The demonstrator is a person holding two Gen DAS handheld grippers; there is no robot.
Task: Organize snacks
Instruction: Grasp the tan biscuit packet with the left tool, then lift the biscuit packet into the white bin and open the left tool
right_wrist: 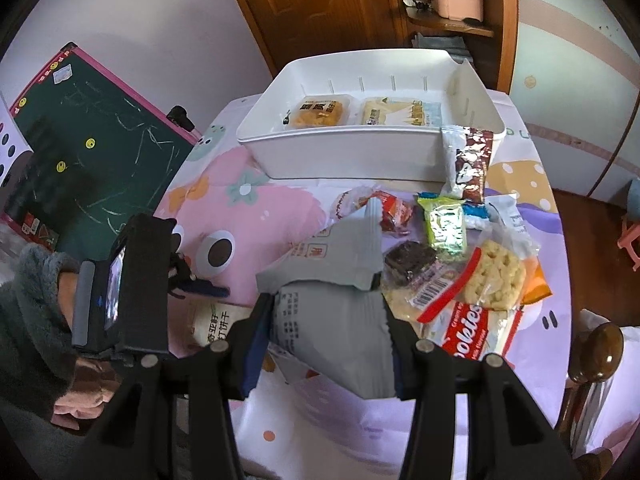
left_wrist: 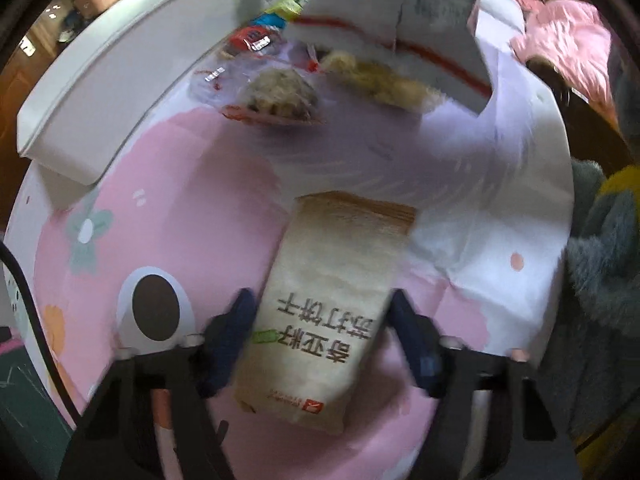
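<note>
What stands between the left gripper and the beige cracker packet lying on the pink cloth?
Nothing visible does. The beige cracker packet lies flat on the pink cloth, already between the fingers of the left gripper. Both fingers sit close beside its long edges with no other snack in between; whether the pads press on it, blur hides.

Beige cracker packet (left_wrist: 320, 312) – dark lettering – on pink cartoon-print cloth (left_wrist: 192, 216); white bin (right_wrist: 360, 152).

Beige cracker packet (left_wrist: 320, 308) flat on cloth
</note>
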